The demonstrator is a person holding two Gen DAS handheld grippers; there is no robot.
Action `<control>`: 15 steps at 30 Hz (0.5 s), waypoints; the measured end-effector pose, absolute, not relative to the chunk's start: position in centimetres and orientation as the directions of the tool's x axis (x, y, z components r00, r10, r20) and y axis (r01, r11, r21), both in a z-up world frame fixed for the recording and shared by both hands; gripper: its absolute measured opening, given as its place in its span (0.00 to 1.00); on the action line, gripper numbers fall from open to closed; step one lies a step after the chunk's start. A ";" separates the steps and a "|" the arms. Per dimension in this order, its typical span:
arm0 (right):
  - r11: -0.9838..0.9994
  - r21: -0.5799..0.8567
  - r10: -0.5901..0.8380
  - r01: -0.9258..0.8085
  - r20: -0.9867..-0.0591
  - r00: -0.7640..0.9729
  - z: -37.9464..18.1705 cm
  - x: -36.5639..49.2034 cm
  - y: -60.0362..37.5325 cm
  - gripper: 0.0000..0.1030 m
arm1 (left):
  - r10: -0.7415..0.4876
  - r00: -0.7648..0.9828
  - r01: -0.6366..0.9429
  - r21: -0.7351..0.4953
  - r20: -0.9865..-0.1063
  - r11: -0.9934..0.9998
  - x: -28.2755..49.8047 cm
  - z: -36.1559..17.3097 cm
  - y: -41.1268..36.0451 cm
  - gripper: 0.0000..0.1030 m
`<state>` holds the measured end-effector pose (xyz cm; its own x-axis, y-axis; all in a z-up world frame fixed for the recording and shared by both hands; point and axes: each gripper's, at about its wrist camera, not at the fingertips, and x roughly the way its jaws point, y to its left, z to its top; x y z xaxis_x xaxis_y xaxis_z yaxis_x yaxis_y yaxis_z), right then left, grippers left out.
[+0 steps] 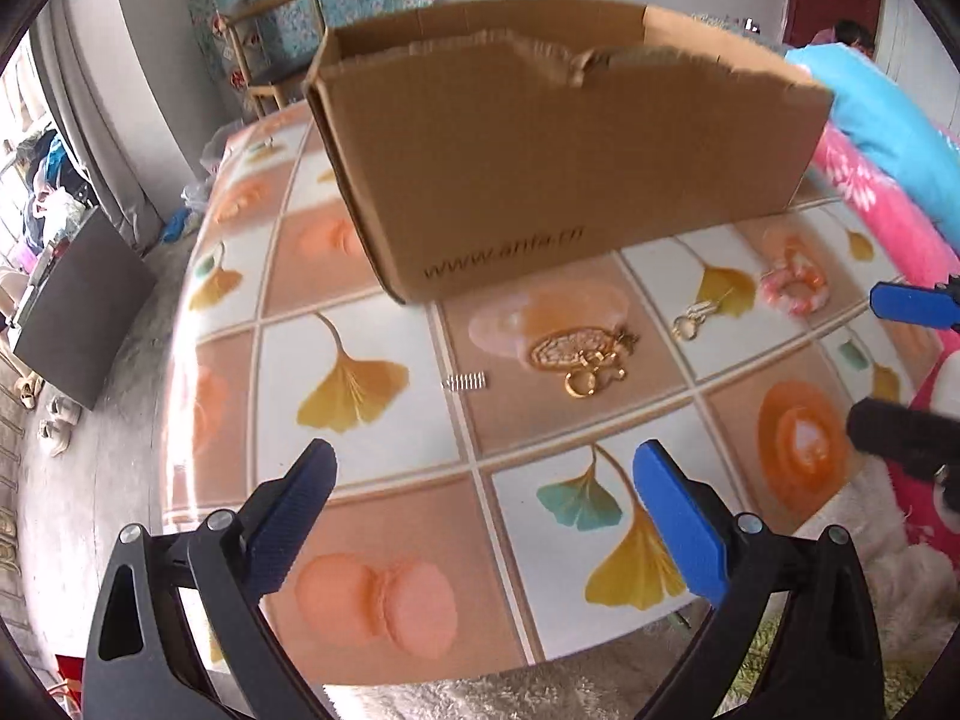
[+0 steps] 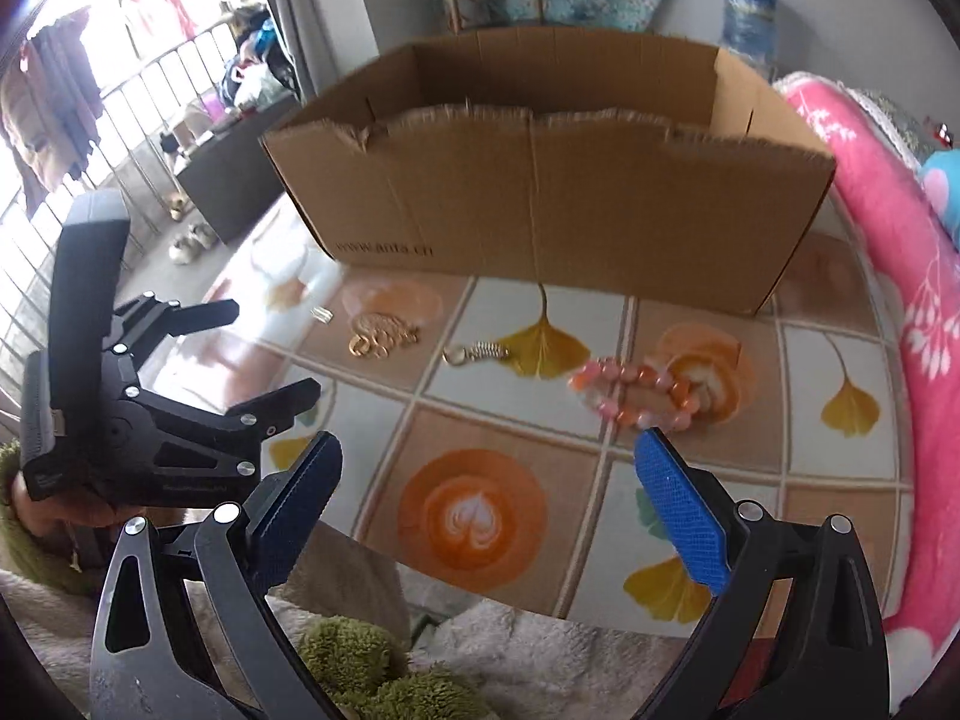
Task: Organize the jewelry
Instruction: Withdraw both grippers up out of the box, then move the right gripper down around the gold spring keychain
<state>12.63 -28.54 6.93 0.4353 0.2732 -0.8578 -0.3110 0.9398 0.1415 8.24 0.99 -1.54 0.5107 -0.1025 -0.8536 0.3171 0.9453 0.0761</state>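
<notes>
Jewelry lies on a table with a ginkgo-leaf patterned cloth (image 1: 360, 384). A heap of gold jewelry (image 1: 579, 357) (image 2: 381, 333) sits in front of an open cardboard box (image 1: 558, 162) (image 2: 540, 198). A small silver spring-like piece (image 1: 465, 382) (image 2: 322, 314) lies to its left, a gold and silver earring (image 1: 696, 318) (image 2: 477, 353) to its right. A pink and orange bead bracelet (image 1: 795, 288) (image 2: 636, 390) lies furthest right. My left gripper (image 1: 486, 516) hangs open over the near table, nothing between its fingers. My right gripper (image 2: 489, 504) is open too, its right fingertip close below the bracelet.
A pink blanket (image 2: 900, 300) and a blue cushion (image 1: 888, 120) border the table's right side. Fluffy white and green fabric (image 2: 372, 666) lies at the near edge. A chair (image 1: 270, 42) stands behind the box, a dark cabinet (image 1: 78, 312) on the floor to the left.
</notes>
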 end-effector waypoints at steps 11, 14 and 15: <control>0.944 0.016 0.148 -0.329 -0.913 0.380 4.2 12.8 -27.1 0.91 | -0.144 0.488 0.297 0.009 -0.861 0.955 8.9 -3.1 1.8 0.95; 0.946 0.030 0.158 -0.323 -0.913 0.376 3.9 12.6 -27.3 0.92 | -0.146 0.485 0.303 0.009 -0.862 0.953 9.0 -3.1 1.7 0.95; 0.946 0.027 0.155 -0.324 -0.913 0.377 3.9 12.6 -27.2 0.92 | -0.147 0.485 0.305 0.009 -0.862 0.952 9.0 -3.0 1.7 0.95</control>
